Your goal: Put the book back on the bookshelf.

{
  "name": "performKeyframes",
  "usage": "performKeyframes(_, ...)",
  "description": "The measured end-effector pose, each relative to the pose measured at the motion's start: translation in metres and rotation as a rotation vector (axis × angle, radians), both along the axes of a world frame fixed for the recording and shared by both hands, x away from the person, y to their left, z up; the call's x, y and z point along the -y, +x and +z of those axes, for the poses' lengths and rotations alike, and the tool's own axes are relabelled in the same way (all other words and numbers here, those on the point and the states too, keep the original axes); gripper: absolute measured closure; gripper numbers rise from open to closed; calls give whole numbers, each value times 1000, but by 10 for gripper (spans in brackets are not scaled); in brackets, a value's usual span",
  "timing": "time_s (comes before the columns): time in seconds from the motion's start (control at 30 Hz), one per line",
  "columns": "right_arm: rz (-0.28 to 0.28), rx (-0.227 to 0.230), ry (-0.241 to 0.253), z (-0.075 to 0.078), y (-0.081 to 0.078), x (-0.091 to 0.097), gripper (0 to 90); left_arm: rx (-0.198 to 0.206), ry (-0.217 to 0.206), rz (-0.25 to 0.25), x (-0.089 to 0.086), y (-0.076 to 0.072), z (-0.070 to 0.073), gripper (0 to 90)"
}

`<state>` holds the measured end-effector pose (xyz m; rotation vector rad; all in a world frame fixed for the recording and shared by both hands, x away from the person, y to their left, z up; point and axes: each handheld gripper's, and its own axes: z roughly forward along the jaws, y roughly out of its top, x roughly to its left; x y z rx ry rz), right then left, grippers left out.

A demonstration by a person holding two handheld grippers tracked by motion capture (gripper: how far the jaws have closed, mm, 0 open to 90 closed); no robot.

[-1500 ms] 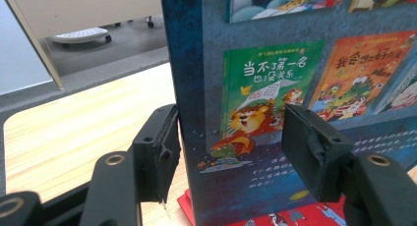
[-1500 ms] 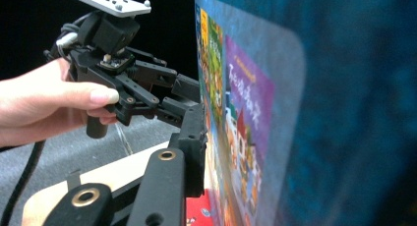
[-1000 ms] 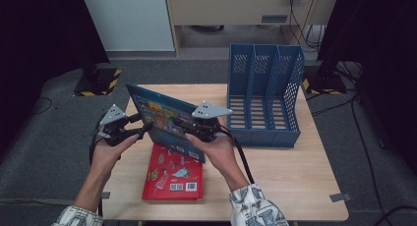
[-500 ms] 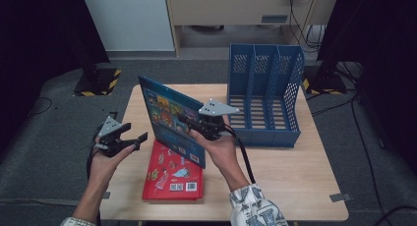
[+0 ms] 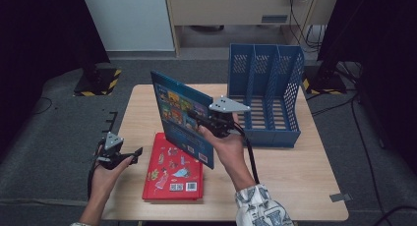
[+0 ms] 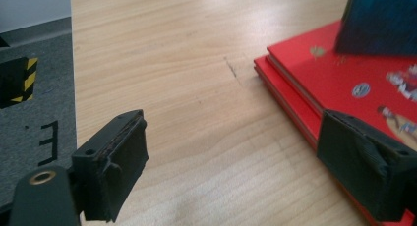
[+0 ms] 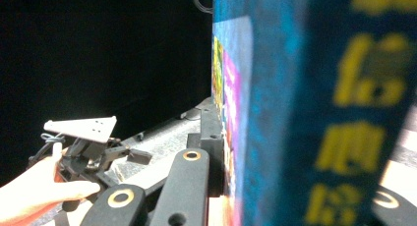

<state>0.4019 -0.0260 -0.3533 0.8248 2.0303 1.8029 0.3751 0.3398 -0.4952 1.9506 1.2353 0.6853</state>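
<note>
A blue picture book point(image 5: 182, 115) stands nearly upright in the air over the table, with my right gripper point(image 5: 209, 122) shut on its right edge. In the right gripper view the book's spine point(image 7: 305, 113) is close up between the jaws. My left gripper point(image 5: 133, 155) is low at the table's left edge, beside a stack of red books point(image 5: 173, 169). Its jaws have just been opening and now stand wide with nothing between them point(image 6: 241, 155), over bare wood next to the red books point(image 6: 354, 73).
A blue file rack point(image 5: 265, 96) with upright slots stands at the back right of the wooden table point(image 5: 295, 177), just behind the right hand. Dark floor and a black-and-yellow base point(image 5: 98, 83) lie to the left.
The left gripper has come away from the blue book's left edge and sunk to the table's left edge, its jaws wider. The right gripper has tipped the book more upright.
</note>
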Motion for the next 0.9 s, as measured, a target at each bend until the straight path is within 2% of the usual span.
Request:
performKeyframes(0.1, -20, 7, -14, 4, -3, 5, 831, -24, 39, 0, 0, -1, -6, 95)
performKeyframes(0.2, -48, 3, -21, 8, -7, 11, 831, -49, 19, 15, -3, -2, -10, 73)
performKeyframes(0.37, -74, -1, -27, 14, -10, 19, 831, -73, 30, 19, -5, -2, -14, 52)
performKeyframes(0.57, -114, 5, -25, 26, -16, 34, 832, -103, 20, 34, -9, -1, -18, 40)
performKeyframes(0.9, -175, 6, -7, 44, -18, 54, 832, -107, 25, 39, -9, -2, -20, 45)
